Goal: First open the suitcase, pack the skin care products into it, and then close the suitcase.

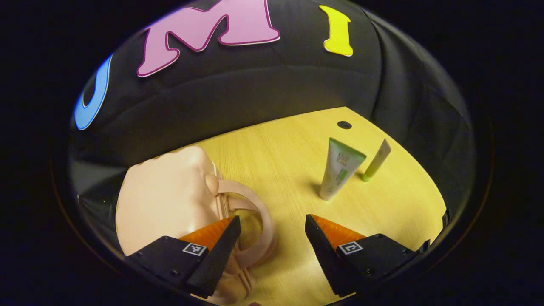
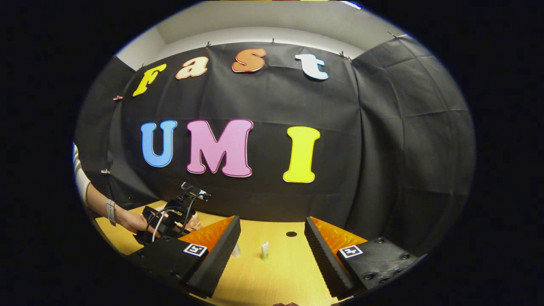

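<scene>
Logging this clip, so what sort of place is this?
Likely a recording booth: black cloth wall behind a wooden table, with a pink suitcase and two tubes staged on it.

Left gripper (image 1: 272, 227) fingers spread wide, right gripper (image 2: 272, 229) likewise agape, person's hand (image 2: 138, 222) gripping the left gripper's body

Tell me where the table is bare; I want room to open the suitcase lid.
Bare table lies between the suitcase and the big tube, and in front of both tubes. It is crowded where the thin tube stands beside the big one.
</scene>
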